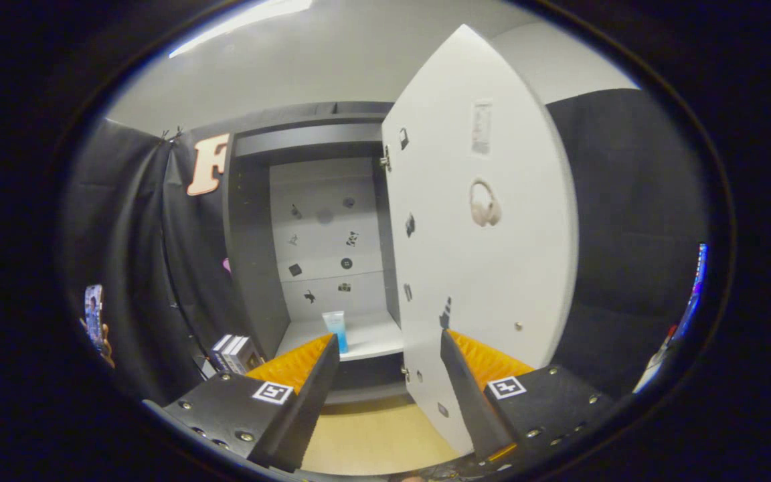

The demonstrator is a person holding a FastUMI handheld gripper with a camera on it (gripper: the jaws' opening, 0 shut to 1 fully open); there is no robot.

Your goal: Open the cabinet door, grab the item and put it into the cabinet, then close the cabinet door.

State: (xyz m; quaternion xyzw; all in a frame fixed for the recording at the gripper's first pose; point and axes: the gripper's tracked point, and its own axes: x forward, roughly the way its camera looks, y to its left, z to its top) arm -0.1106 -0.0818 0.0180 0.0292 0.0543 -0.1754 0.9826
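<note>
The grey cabinet (251, 268) stands open ahead of me. Its white door (486, 268) is swung out to the right, and its lower edge reaches just past my right finger. A small blue-and-white tube (335, 329) stands upright on the cabinet's white shelf (375, 341), beyond my left fingertip. My gripper (389, 345) is open, with nothing between its fingers. It hangs a little way out from the cabinet front.
Small stickers dot the cabinet's back panel (328, 234) and the door's inner face. A few white-and-dark boxes (233, 351) sit left of the cabinet. A light wooden surface (372, 435) lies below the fingers. Far left, a hand holds up a phone (94, 314).
</note>
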